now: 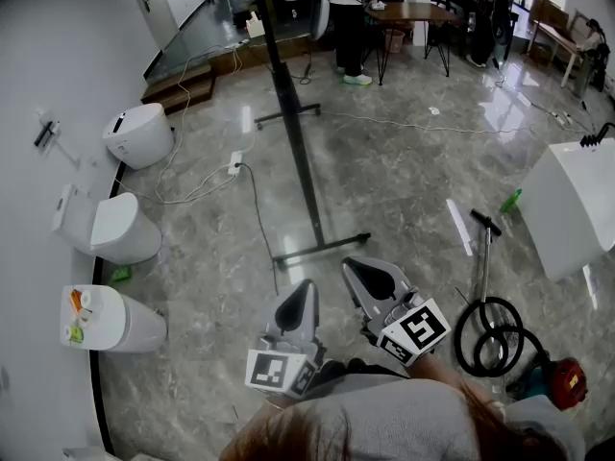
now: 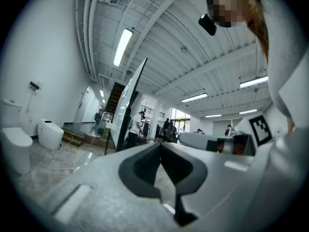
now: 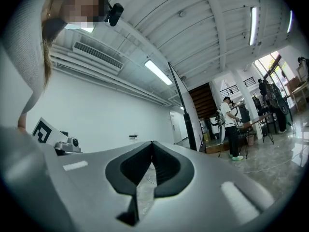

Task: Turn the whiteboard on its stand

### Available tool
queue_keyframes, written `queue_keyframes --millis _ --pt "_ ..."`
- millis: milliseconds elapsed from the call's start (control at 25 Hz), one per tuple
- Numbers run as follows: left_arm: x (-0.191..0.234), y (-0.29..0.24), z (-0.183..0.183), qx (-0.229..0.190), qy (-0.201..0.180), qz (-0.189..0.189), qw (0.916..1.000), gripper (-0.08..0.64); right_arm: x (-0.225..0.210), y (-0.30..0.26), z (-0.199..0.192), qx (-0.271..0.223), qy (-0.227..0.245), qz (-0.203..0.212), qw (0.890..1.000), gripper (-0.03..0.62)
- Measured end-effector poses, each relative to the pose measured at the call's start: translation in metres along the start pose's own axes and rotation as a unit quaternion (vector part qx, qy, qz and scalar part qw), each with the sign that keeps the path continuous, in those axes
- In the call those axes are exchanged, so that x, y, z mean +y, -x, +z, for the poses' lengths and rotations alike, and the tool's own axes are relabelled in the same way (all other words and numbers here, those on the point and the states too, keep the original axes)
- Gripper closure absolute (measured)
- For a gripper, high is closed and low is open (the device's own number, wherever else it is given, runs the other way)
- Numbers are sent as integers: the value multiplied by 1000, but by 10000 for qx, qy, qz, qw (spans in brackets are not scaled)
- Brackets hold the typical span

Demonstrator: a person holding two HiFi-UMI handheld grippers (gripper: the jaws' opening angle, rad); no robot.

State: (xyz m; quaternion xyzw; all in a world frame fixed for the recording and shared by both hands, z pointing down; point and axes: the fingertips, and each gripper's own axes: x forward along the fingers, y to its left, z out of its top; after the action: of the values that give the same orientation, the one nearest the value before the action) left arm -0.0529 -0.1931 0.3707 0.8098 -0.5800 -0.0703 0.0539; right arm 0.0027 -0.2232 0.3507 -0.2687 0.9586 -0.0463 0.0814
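Note:
The whiteboard on its black wheeled stand [image 1: 293, 133] rises in front of me, seen almost edge-on; its base bar [image 1: 322, 248] lies on the marble floor. The left gripper view shows the whiteboard [image 2: 130, 93] as a thin tilted panel, and the right gripper view shows the whiteboard [image 3: 182, 100] the same way. My left gripper [image 1: 307, 285] and right gripper [image 1: 354, 265] hover side by side just short of the base, apart from the stand. Both are shut with nothing between the jaws, as the left gripper [image 2: 161, 146] and the right gripper [image 3: 152, 144] show in their own views.
Three white toilets [image 1: 115, 227] line the left wall. A white cabinet [image 1: 575, 205] stands at the right, with a coiled black hose [image 1: 490, 332] and a red tool [image 1: 567, 382] near it. Cables [image 1: 255, 209] cross the floor. A person [image 1: 351, 22] stands by a far table [image 1: 408, 12].

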Motion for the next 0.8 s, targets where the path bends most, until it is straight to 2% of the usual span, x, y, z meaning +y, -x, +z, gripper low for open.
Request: queue_keyframes --millis 200,440,800 --pt "-2 -5 -11 -2 1 189 9998 558 -3 5 -7 91 90 165 9998 588" --pt "6 -12 -12 -1 61 423 9991 558 -9 -5 -14 227 -51 367 9991 589" --pt "37 -50 -13 -74 46 361 9993 558 -39 -43 -19 247 -11 347 9991 588"
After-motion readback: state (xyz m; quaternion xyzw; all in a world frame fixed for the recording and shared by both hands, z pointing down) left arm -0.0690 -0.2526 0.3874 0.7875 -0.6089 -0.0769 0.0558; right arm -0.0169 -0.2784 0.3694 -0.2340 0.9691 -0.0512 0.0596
